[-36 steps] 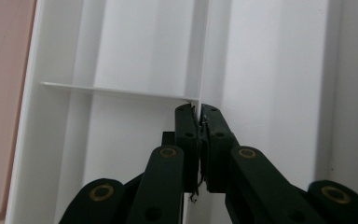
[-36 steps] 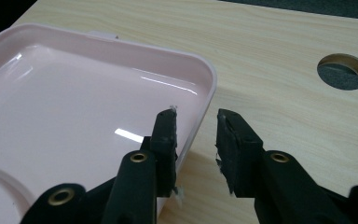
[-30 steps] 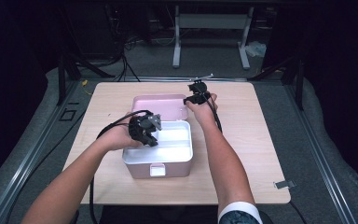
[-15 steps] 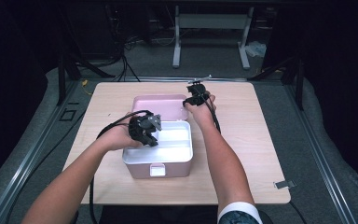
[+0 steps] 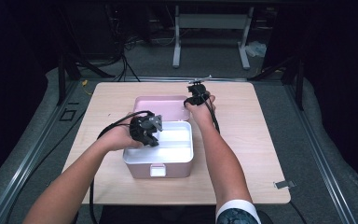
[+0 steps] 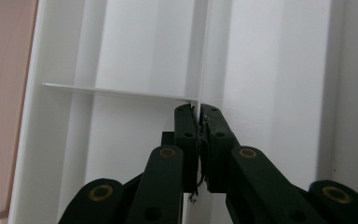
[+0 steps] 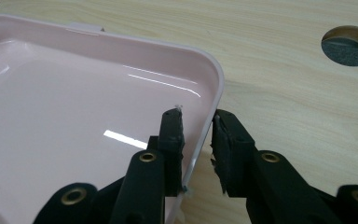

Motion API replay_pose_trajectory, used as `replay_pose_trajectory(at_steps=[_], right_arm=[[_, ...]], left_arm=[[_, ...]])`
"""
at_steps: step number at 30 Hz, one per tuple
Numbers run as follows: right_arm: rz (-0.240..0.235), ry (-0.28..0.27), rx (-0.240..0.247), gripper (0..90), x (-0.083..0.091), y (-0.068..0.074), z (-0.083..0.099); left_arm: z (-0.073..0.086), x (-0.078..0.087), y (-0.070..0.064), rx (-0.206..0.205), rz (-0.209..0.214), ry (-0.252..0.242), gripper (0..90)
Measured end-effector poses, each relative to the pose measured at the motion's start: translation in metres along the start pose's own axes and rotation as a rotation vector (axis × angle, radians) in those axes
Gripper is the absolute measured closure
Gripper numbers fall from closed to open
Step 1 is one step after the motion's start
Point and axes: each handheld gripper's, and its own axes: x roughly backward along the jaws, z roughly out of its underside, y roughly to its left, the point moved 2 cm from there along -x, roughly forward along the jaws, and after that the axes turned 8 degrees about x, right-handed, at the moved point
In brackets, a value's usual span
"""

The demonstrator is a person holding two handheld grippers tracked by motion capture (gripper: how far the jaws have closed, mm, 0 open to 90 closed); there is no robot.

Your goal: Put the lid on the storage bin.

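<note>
A pink lunch box (image 5: 158, 164) stands on the table, holding a white tray (image 5: 179, 140) split by thin dividers. My left gripper (image 5: 147, 133) reaches down into that tray. In the left gripper view my left gripper (image 6: 198, 109) is shut on the upright white divider (image 6: 205, 56), just below where a cross divider (image 6: 116, 91) meets it. The pink lid (image 5: 161, 105) lies flat behind the box. My right gripper (image 5: 193, 100) sits at the lid's right rim. In the right gripper view my right gripper (image 7: 198, 119) straddles the lid (image 7: 74, 93) rim, one jaw inside, one outside, with a gap left.
The wooden table (image 5: 247, 135) has bare room to the right of the box and along its front edge. A round hole (image 7: 349, 45) is cut in the tabletop beyond the lid. Cables trail from both grippers over the table's left and middle.
</note>
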Motion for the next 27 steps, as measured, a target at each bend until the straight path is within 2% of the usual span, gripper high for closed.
replay_pose_trajectory(at_steps=[1,2,4,5,8,9,10,11,12,13,15,16,18,19,20,21,24,25,27], right_arm=[[-0.022,0.015,-0.002,73.3,0.0,-0.001,0.0],[-0.001,0.004,-0.008,73.3,-0.002,-0.001,-0.001],[-0.023,0.024,-0.01,73.5,-0.002,-0.002,-0.001],[-0.004,0.013,-0.017,73.6,-0.004,-0.001,-0.001],[0.004,0.013,-0.022,74.2,-0.004,-0.001,-0.001],[-0.037,0.039,-0.016,74.5,-0.001,-0.002,-0.002],[-0.038,0.038,-0.019,74.8,0.0,-0.001,-0.002],[0.003,0.005,-0.022,75.1,-0.001,0.0,-0.003],[-0.008,0.015,-0.018,75.4,0.001,0.0,-0.003],[0.011,-0.005,-0.017,75.8,0.001,0.001,-0.004],[-0.008,0.006,-0.012,76.8,0.006,0.001,-0.006],[0.011,-0.006,-0.018,77.1,0.006,0.002,-0.007],[0.0,-0.027,-0.03,77.9,0.011,0.0,-0.008],[-0.027,-0.023,-0.03,78.1,0.013,0.0,-0.008],[-0.006,-0.034,-0.029,78.4,0.015,0.0,-0.009],[-0.028,-0.04,-0.026,78.7,0.018,0.0,-0.01],[-0.007,-0.081,-0.025,79.5,0.022,0.001,-0.011],[-0.023,-0.084,-0.022,79.9,0.027,0.001,-0.012],[-0.021,-0.115,-0.021,80.7,0.033,0.002,-0.013]], left_arm=[[0.0,0.0,0.0,0.001,0.0,-0.001,86.5],[0.0,0.0,0.0,0.002,-0.001,-0.005,86.5],[0.001,0.0,0.0,0.006,-0.002,-0.008,86.5],[0.001,0.0,0.0,0.007,0.002,-0.01,86.6],[0.001,0.0,0.0,0.008,0.002,-0.01,86.6],[0.001,0.0,0.0,0.009,0.003,-0.01,86.5],[0.001,0.0,0.0,0.01,0.003,-0.01,86.6],[0.001,0.0,0.0,0.009,0.003,-0.01,86.6],[0.001,0.0,0.0,0.009,0.003,-0.01,86.6],[0.001,0.0,0.0,0.01,0.003,-0.01,86.5],[0.001,0.0,0.0,0.01,0.003,-0.01,86.5],[0.001,0.0,0.0,0.011,0.005,-0.01,86.5],[0.001,0.0,0.001,0.01,0.007,-0.01,86.5],[0.001,0.0,0.001,0.011,0.006,-0.01,86.5],[0.001,0.0,0.001,0.012,0.007,-0.01,86.5],[0.001,0.0,0.001,0.011,0.007,-0.01,86.5],[0.001,0.0,0.001,0.012,0.007,-0.012,86.5],[0.001,0.0,0.001,0.011,0.007,-0.013,86.4],[0.001,0.0,0.001,0.012,0.006,-0.013,86.5]])
